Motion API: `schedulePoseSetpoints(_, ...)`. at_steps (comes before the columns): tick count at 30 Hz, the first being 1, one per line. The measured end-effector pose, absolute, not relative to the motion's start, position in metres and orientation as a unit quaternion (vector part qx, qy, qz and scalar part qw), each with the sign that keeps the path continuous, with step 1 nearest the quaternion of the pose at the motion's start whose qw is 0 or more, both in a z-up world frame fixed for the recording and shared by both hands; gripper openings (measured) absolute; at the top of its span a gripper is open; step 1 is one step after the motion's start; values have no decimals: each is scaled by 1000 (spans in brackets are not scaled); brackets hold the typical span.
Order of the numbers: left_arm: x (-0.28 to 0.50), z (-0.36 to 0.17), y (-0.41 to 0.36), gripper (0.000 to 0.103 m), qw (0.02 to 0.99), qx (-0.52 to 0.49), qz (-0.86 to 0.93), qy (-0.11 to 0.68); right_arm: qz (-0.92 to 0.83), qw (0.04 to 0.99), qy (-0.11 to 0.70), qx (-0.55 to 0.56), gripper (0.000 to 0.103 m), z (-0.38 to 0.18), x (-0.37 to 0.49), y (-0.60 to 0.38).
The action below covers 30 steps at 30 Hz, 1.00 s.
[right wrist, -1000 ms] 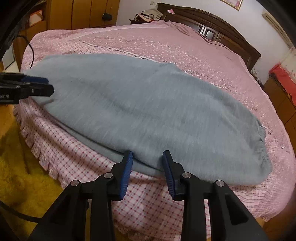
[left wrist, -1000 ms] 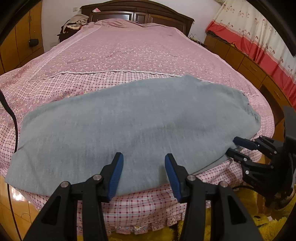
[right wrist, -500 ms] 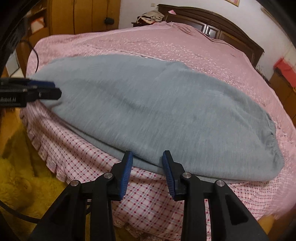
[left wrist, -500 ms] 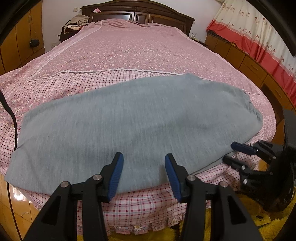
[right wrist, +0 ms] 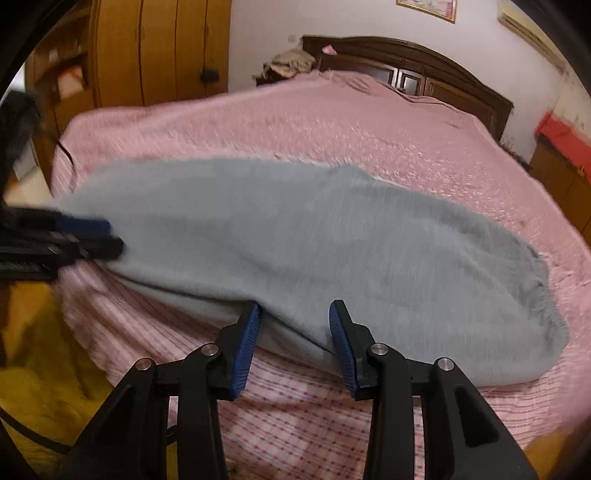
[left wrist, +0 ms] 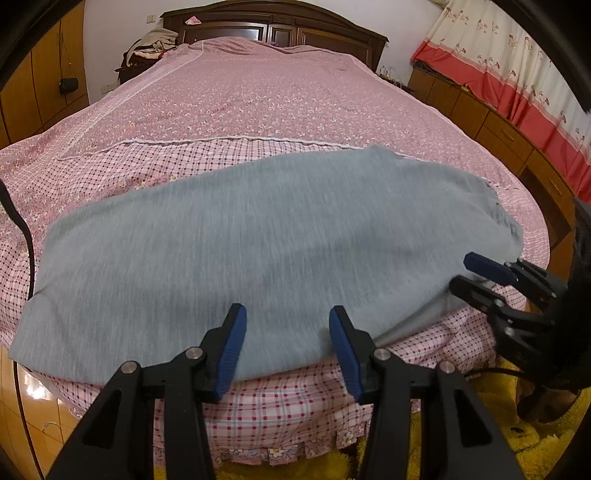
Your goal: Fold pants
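Grey pants (left wrist: 277,240) lie flat and crosswise on the foot of the bed, waistband end to the right (right wrist: 535,295). My left gripper (left wrist: 286,314) stands open at their near edge, left of the middle, its blue pads apart and pressing nothing. In the right wrist view it shows from the side (right wrist: 110,234) at the pants' left part. My right gripper (right wrist: 295,306) is open too, and the near hem passes between its fingers without being pinched. From the left wrist view it reaches in at the right (left wrist: 463,273), close to the waistband end. The right wrist view is blurred.
The bed (left wrist: 258,92) has a pink floral cover over a checked sheet and a dark headboard (left wrist: 280,26). A clothes pile (left wrist: 155,42) sits at its far left. Wooden cabinets (left wrist: 498,125) line the right, a wardrobe (right wrist: 159,48) the left. A yellow rug (left wrist: 535,443) and a black cable (left wrist: 26,236) lie below.
My right gripper has tilted up and rolled a little at the pants' near edge, so its view shows more of the room. My left gripper and the pants have stayed put.
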State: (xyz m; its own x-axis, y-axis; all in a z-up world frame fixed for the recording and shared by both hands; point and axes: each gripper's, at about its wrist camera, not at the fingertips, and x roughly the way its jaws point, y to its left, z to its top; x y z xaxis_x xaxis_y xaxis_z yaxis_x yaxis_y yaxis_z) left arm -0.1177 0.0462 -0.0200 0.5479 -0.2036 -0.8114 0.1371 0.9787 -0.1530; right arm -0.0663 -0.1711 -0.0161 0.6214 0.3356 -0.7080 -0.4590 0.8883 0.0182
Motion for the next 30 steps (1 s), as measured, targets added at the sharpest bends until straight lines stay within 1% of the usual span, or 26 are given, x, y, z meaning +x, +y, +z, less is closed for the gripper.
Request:
schedulePoseSetpoints(2,-118,-21,46,49,879,-35,-96,466,236,895,373,-71,40,-15,-69,-173)
schedulePoseSetpoints(5,-118,-21,45,49,879,-34,-95,466,221,891,383,-105,40,-21,-68,-169)
schedulePoseSetpoints(9,-119,-20,46,49,879,-36,-97,466,233,878,404,-106,40,-28,-70,-171)
schedulePoseSetpoints(14,-118,-21,46,49,879,-36,-96,466,186,884,393,-171,40,-34,-80,-177)
schedulePoseSetpoints(18,-118,-22,45,49,878,-35,-94,467,167,883,398,-184,40,-38,-76,-185)
schedulePoseSetpoints(21,-118,-22,45,49,878,-34,-94,467,165,874,401,-219,40,-46,-76,-176)
schedulePoseSetpoints(25,-117,-23,45,49,878,-35,-94,468,174,865,384,-273,40,-51,-83,-159)
schedulePoseSetpoints(30,-118,-23,45,49,878,-33,-95,468,171,873,352,-290,40,-50,-84,-143)
